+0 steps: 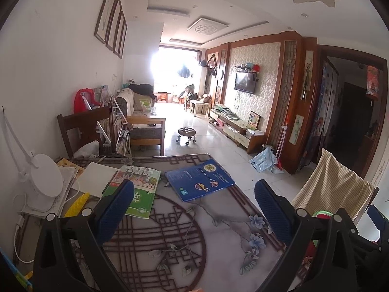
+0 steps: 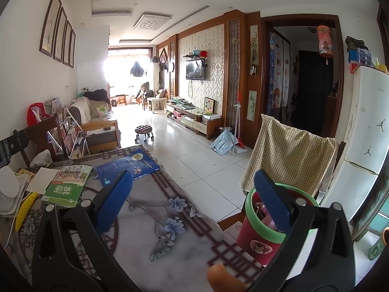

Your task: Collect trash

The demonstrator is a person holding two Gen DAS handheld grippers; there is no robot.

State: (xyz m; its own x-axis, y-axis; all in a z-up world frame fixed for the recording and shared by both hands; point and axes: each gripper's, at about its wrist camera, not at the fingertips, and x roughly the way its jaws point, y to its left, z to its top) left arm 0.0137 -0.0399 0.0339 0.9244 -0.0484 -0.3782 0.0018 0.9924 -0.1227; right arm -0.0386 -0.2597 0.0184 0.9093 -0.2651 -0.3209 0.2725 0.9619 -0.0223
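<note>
The red plastic trash bin with a green rim point(image 2: 265, 221) stands off the table's right edge, directly behind the right gripper's point(image 2: 194, 202) right blue pad. Both the right gripper and the left gripper point(image 1: 194, 206) are spread wide, holding nothing, above the floral-patterned glass tabletop point(image 2: 155, 231).

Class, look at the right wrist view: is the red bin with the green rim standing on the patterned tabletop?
No. The red bin stands beside the table, past its right edge and lower down, on what looks like a chair seat.

Table point(image 2: 150, 233): glossy printed covering. On it, blue book point(image 2: 127, 166): shiny paper cover. Beside table, bin point(image 2: 261, 239): smooth red plastic, green rim.
</note>
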